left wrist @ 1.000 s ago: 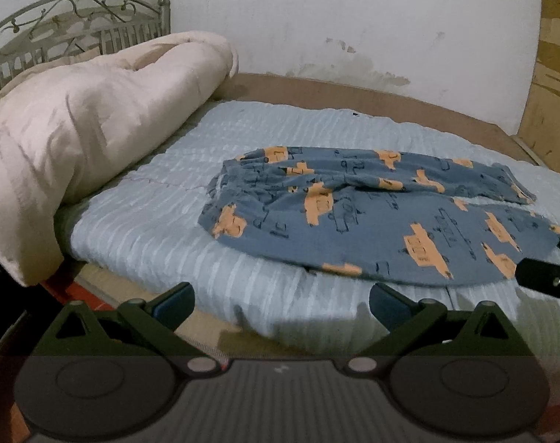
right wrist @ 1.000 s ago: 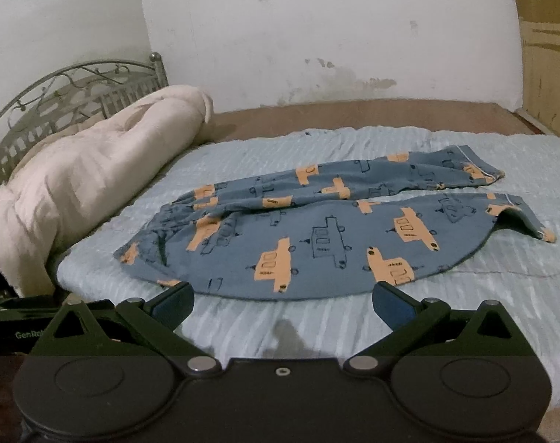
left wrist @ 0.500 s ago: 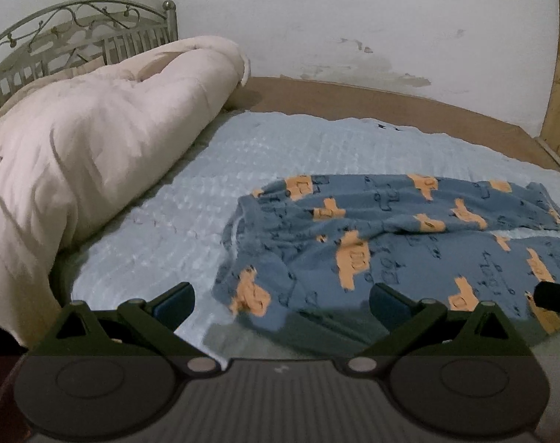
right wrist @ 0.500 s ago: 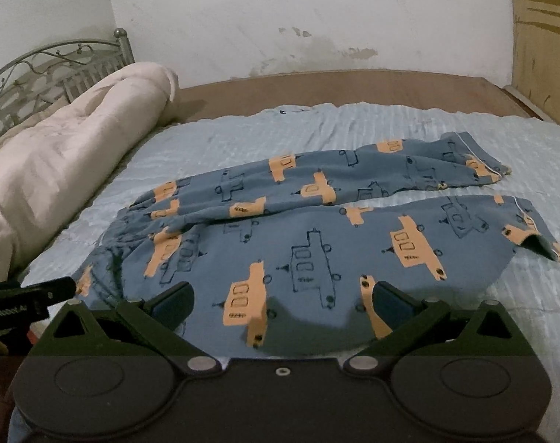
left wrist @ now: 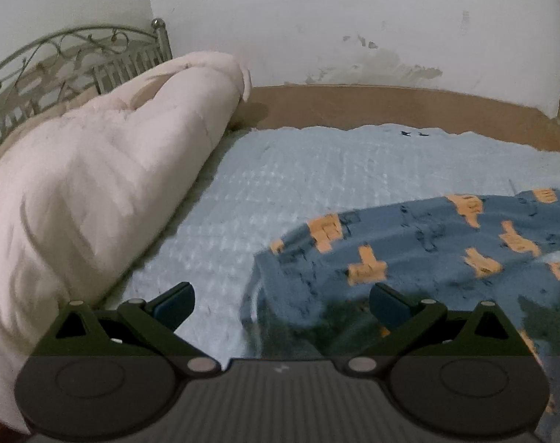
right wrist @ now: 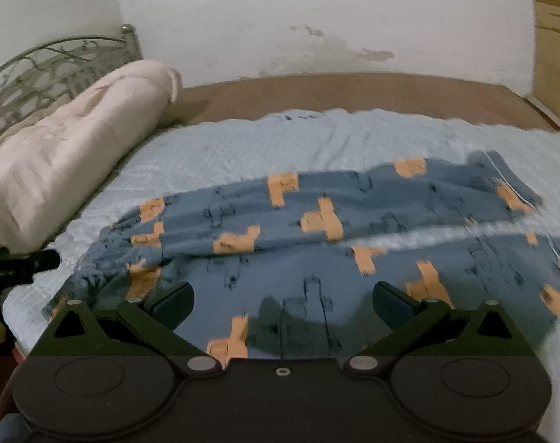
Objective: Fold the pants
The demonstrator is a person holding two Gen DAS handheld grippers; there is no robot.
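The blue pants point(right wrist: 317, 229), printed with orange and dark vehicle shapes, are lying spread out on the pale blue bedspread point(right wrist: 243, 140) of a bed, the two legs running side by side toward the right with a thin strip of bedspread showing between them. The waist end is lying at the left, toward the rolled cream comforter point(right wrist: 69, 155) that is resting against the metal headboard point(right wrist: 40, 70).

The right tongs point(right wrist: 282, 301) are hovering low over the nearer leg, fingers spread wide apart and holding nothing, their shadow falling on the cloth between them. At the left edge of this view, part of the other dark tool is showing near the waist of the pants.

In the left wrist view the left tongs point(left wrist: 282, 301) are also standing wide open and empty at the waist end of the pants point(left wrist: 427, 258): the right finger point(left wrist: 389, 301) is sitting over the blue fabric and the left finger point(left wrist: 173, 301) over the bare bedspread point(left wrist: 317, 170), with the curved waist edge lying between them. Whether either finger is touching the cloth cannot be told. The comforter point(left wrist: 95, 192) is filling the left of this view, just beside the tongs. Both views are somewhat blurred.
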